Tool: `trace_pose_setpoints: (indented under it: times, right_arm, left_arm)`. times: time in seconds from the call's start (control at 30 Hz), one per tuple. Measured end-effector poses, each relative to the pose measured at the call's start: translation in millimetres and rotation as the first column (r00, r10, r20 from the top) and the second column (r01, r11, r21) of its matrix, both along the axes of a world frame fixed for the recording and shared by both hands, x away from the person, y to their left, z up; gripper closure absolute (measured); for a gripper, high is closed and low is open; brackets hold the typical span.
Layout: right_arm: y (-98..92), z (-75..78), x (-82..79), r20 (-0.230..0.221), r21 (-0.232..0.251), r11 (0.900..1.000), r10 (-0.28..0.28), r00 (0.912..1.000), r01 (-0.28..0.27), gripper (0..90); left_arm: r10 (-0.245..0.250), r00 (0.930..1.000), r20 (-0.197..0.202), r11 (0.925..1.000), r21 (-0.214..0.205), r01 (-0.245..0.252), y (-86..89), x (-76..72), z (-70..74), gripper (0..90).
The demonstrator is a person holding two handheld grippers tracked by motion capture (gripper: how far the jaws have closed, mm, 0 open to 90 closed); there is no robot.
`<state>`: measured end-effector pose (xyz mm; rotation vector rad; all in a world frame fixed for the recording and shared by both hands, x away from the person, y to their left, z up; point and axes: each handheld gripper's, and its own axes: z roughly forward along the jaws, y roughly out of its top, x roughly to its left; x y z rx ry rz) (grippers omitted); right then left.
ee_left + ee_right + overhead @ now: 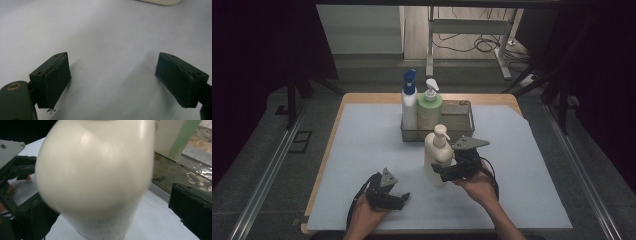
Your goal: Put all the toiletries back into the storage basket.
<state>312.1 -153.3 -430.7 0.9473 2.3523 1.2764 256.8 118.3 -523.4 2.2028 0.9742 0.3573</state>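
Observation:
A cream pump bottle (436,155) stands upright on the white mat (362,145), just in front of a wire basket (462,125). My right gripper (443,172) reaches it from the right at its lower body. In the right gripper view the bottle (95,175) is blurred and sits between the open jaws of the right gripper (115,217), with a gap at the right jaw. My left gripper (399,197) rests low on the mat at the front left. It is open, and the left gripper (115,82) has only bare mat between its pads.
The basket holds a white bottle with a blue cap (409,100) and a green pump bottle (429,107); its right half is free. The wooden table edge (332,130) borders the mat. Dark floor and metal rails lie on both sides.

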Motion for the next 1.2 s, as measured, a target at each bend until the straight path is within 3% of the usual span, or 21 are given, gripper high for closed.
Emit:
trace_pose_setpoints:
  times: [0.43, 0.67, 0.83, 1.1, 1.2]
  right_arm:
    - [13.4, -0.4, -1.5, 0.006, 0.044, 0.9982, -0.04, 0.9992, 0.04, 25.3]
    - [14.2, 5.5, -7.8, 0.061, -0.024, 0.9968, -0.075, 0.9954, 0.076, 34.8]
    - [5.1, 8.6, -3.3, 0.015, 0.0, 0.9982, -0.06, 0.9981, 0.06, 35.9]
    - [9.0, 11.6, -6.9, 0.027, -0.037, 0.9984, -0.041, 0.9988, 0.042, 37.1]
    - [6.2, 15.7, -6.8, 0.015, -0.025, 0.9993, -0.027, 0.9995, 0.027, 37.2]
  left_arm:
    - [0.001, 1.0, 0.0, 1.0, 0.001, -0.001, -0.1, -0.1, 0.1, 12.3]
    - [-0.003, 1.0, 0.001, 1.0, 0.007, 0.003, 0.3, 0.0, 0.2, 12.4]
    - [-0.004, 1.0, 0.0, 1.0, 0.007, 0.004, 0.3, 0.0, 0.3, 12.4]
    - [-0.004, 1.0, 0.0, 1.0, 0.007, 0.004, 0.3, 0.0, 0.2, 12.4]
    - [-0.003, 1.0, -0.001, 1.0, 0.006, 0.003, 0.3, 0.0, 0.3, 12.4]
